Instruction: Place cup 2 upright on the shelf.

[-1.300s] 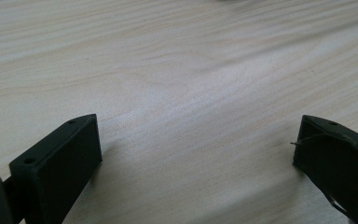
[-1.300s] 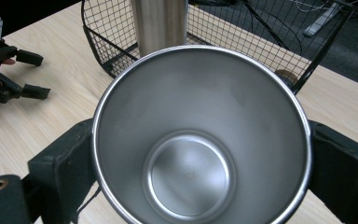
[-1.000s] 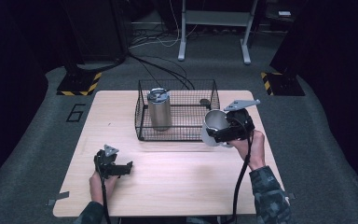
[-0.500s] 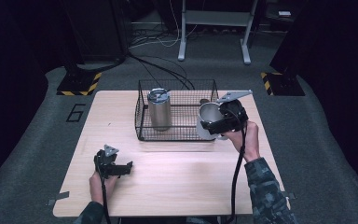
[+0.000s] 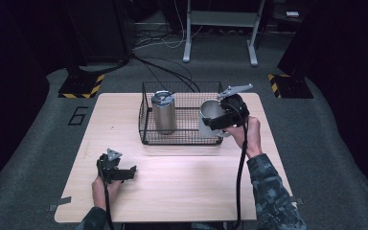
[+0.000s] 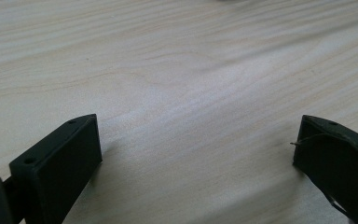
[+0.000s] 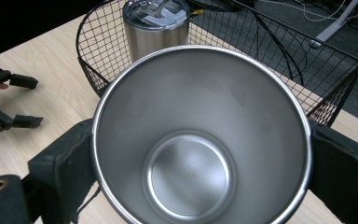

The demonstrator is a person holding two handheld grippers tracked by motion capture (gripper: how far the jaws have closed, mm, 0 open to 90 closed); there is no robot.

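Right tongs (image 7: 200, 154) clamp open steel cup (image 7: 200, 135), tilted, above basket (image 5: 146, 115).

light wood table (image 5: 182, 191) | wire basket (image 5: 146, 122) at back

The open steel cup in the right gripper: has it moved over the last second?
Yes. The cup, clamped in the right gripper, has shifted left and away from the person, over the wire basket's right end.

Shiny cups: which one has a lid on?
The tumbler standing in the wire basket has a lid. The open cup, clamped between the right gripper's fingers, shows its bare inside.
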